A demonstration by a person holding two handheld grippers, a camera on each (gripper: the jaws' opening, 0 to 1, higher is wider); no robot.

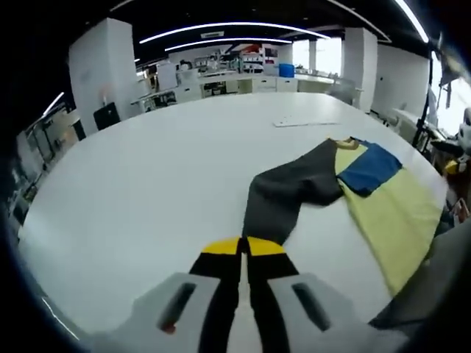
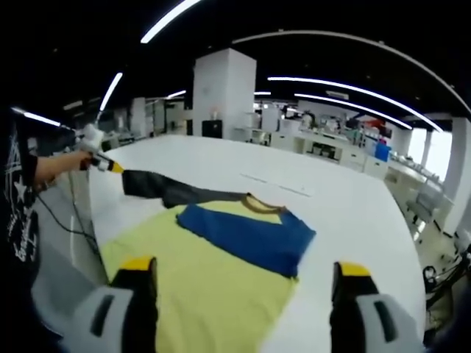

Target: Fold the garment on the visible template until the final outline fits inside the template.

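Left hand-held gripper (image 1: 243,246) clamped on garment (image 2: 221,279) grey sleeve (image 1: 283,195); right hand-held gripper (image 2: 243,283) spread apart; no readable writing.

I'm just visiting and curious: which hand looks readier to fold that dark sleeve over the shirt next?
Left, probably. Its tongs are shut on the dark sleeve, pulled out straight from the shirt. The right tongs are open above the shirt's yellow body, holding nothing.
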